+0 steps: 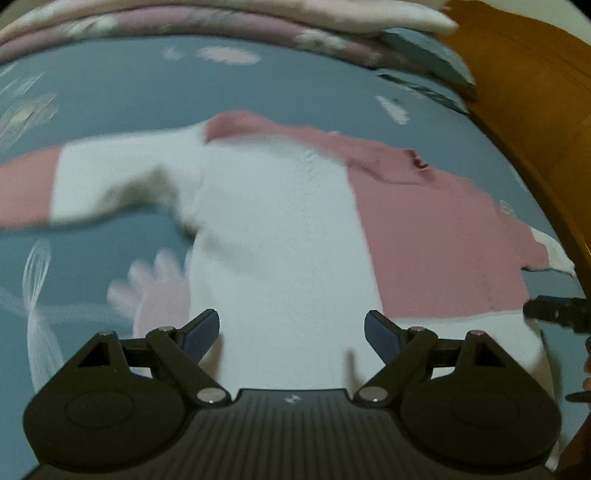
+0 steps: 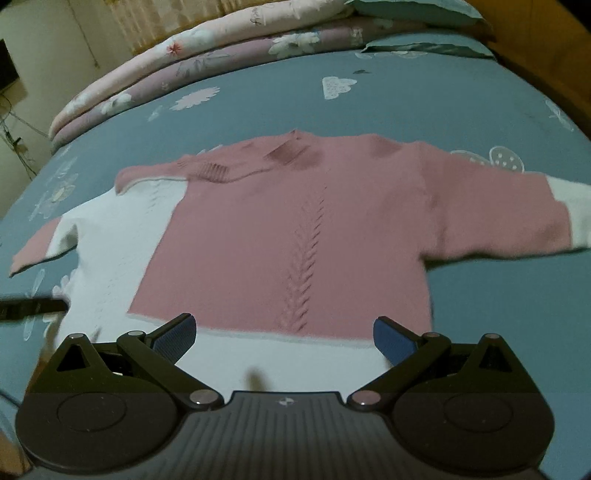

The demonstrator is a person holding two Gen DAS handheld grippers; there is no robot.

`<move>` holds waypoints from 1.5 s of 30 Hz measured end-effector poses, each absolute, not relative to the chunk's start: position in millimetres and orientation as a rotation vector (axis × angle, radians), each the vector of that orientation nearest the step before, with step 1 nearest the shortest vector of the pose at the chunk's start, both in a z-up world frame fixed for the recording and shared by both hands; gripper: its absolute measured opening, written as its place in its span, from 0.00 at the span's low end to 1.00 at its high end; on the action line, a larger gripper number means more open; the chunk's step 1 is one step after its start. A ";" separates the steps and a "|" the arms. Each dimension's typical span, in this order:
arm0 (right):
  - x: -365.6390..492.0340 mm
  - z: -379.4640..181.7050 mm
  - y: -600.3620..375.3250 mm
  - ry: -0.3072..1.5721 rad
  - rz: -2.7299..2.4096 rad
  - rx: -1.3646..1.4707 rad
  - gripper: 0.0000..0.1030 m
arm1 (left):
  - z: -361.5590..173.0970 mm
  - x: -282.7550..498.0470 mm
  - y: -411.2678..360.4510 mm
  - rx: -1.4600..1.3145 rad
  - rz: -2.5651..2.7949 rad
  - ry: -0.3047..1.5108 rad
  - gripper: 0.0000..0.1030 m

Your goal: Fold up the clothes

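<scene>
A pink and white knit sweater [image 2: 280, 229] lies spread flat on a blue bed sheet [image 2: 424, 107], sleeves out to both sides. In the left wrist view the same sweater [image 1: 280, 236] shows its white half in the middle and its pink half to the right. My left gripper [image 1: 291, 334] stands open just above the white hem, nothing between its fingers. Over the white band at the hem, my right gripper [image 2: 284, 338] is open and empty too. The tip of each gripper shows at the edge of the other's view: the right gripper [image 1: 557, 314] and the left gripper [image 2: 29, 308].
Folded pink and mauve floral quilts [image 2: 207, 59] are stacked along the far side of the bed, with blue pillows [image 2: 417, 14] beside them. A wooden bed frame [image 1: 524, 85] runs along the right edge. A pale wall with cables [image 2: 14, 133] is at the left.
</scene>
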State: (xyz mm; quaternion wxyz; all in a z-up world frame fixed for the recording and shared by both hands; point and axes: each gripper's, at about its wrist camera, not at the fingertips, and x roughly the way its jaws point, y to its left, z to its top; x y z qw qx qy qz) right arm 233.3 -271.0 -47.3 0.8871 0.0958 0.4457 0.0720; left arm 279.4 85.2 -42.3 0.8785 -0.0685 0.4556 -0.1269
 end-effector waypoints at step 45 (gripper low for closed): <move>282.9 -52.8 -284.5 0.954 0.057 0.121 1.00 | -61.8 510.2 34.2 0.286 -0.500 0.841 0.07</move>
